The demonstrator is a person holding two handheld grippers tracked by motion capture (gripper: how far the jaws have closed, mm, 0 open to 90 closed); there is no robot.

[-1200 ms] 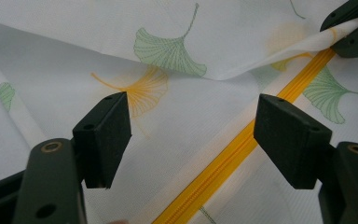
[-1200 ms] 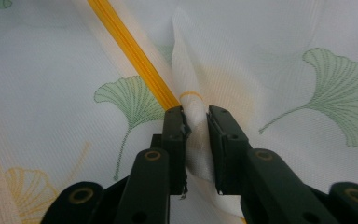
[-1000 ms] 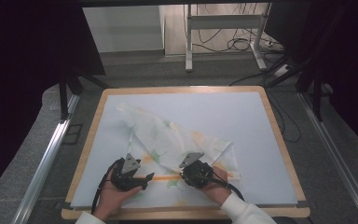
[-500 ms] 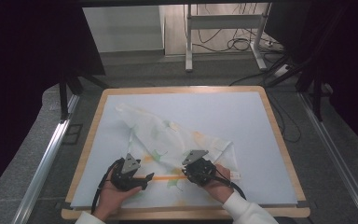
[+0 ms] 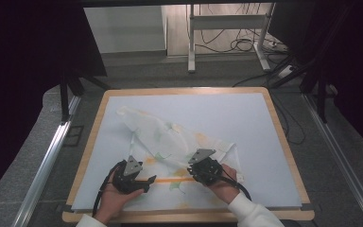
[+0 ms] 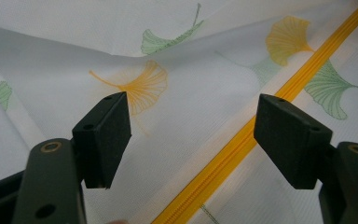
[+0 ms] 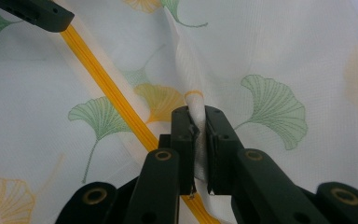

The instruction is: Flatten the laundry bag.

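A sheer white mesh bag (image 5: 170, 137) printed with green and orange ginkgo leaves lies rumpled on the pale blue mat (image 5: 246, 118). An orange zipper (image 5: 175, 179) runs across its near part. My left gripper (image 5: 147, 182) hovers over the cloth beside the zipper (image 6: 318, 61). In the left gripper view it (image 6: 193, 112) stands open with nothing between its pads. My right gripper (image 5: 194, 173) sits on the bag's near right part. In the right gripper view it (image 7: 198, 116) is shut on a raised fold of the cloth (image 7: 195, 99), right next to the zipper (image 7: 102, 79).
The mat lies in a wooden-edged tabletop (image 5: 283, 142). Bare mat stretches beyond and to the right of the bag. A jaw of the other gripper (image 7: 37, 14) shows at the top left of the right gripper view. Metal rails (image 5: 47, 161) flank the table.
My right gripper has shifted slightly to the right with the pinched cloth. The left gripper has stayed in place.
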